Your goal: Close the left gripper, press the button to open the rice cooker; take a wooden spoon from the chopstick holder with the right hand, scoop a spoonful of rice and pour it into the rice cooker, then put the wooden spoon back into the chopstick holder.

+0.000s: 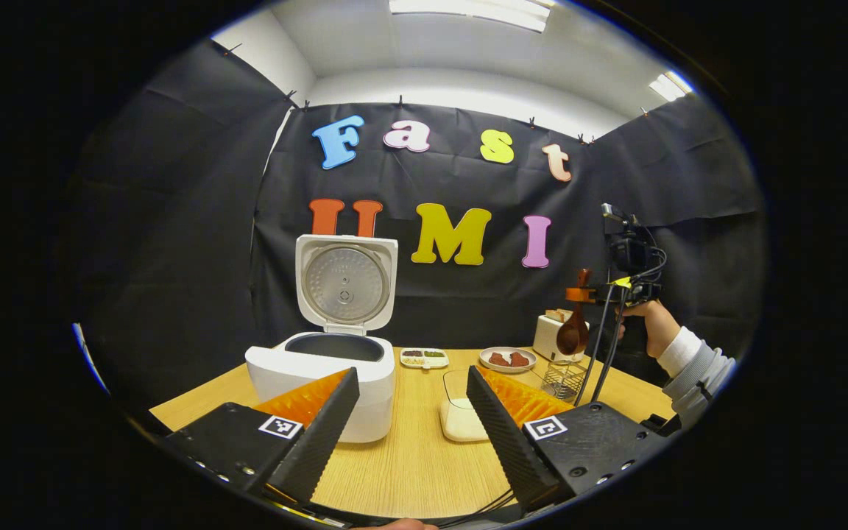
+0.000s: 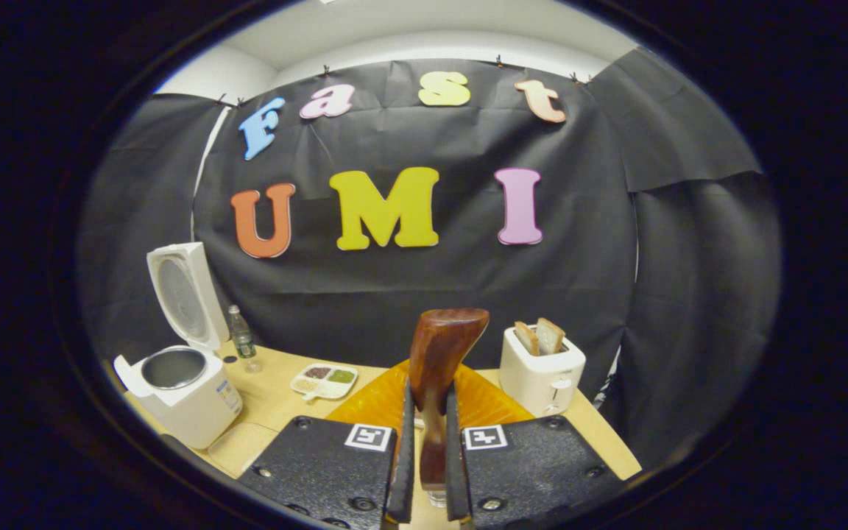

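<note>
The white rice cooker (image 1: 321, 372) stands open on the wooden table, its lid (image 1: 347, 283) upright and the inner pot showing. My left gripper (image 1: 413, 412) is open, low over the table just in front of the cooker, with nothing between its fingers. A clear box of rice (image 1: 461, 416) lies just beyond its right finger. At the right a hand holds my right gripper (image 1: 619, 294) in the air above the wire chopstick holder (image 1: 564, 377), and the wooden spoon (image 1: 575, 331) hangs from it, bowl down. My right gripper (image 2: 428, 412) is shut on the wooden spoon (image 2: 439, 353). The cooker (image 2: 181, 386) sits far left.
A white toaster (image 1: 550, 333) (image 2: 542, 368) with bread slices stands at the back right. A plate of red pieces (image 1: 509, 359) and a divided dish (image 1: 424, 358) (image 2: 324, 380) lie mid-table. A small bottle (image 2: 242, 340) stands behind the cooker. Black cloth walls close the booth.
</note>
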A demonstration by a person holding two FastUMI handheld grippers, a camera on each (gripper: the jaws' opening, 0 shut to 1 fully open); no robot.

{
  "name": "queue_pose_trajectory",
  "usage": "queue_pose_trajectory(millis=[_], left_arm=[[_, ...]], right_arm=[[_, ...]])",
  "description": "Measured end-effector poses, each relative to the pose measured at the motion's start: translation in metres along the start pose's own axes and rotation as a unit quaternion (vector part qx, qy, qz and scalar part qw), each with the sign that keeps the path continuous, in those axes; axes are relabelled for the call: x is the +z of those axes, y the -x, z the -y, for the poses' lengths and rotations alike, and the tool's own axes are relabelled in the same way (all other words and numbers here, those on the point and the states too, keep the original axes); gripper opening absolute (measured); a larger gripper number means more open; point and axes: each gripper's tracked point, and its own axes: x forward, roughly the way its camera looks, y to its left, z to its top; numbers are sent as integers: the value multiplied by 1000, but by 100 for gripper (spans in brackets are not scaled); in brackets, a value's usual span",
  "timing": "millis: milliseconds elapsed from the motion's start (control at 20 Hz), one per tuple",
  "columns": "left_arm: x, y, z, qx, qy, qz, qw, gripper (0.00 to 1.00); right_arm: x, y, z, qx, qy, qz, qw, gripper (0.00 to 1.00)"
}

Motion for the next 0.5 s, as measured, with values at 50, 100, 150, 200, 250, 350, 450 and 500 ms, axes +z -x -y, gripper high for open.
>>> queue_pose_trajectory(millis=[50,100,150,200,250,350,450,500], left_arm=[[1,-2,2,3,-1,4,1000,94],[1,-3,3,4,-3,6,1000,94],[3,-3,6,5,-6,11,1000,94],[3,-5,6,6,-8,16,1000,94],[3,-9,7,9,-11,22,1000,94],[0,-19,8,14,-10,29,999,94],[-14,-30,11,9,-9,15,1000,94],[-19,-33,10,8,-9,8,1000,94]], right_arm=[[-7,-3,8,-1,-10,-3,1000,20],[-15,-6,14,1,-21,-9,1000,23],[-22,-9,18,4,-32,-13,999,23],[-29,-12,22,8,-44,-15,999,23],[-33,-15,25,11,-55,-13,998,23],[-44,-25,31,14,-82,-16,996,23],[-61,-32,31,26,-101,-28,994,24],[-66,-33,32,32,-110,-27,993,25]])
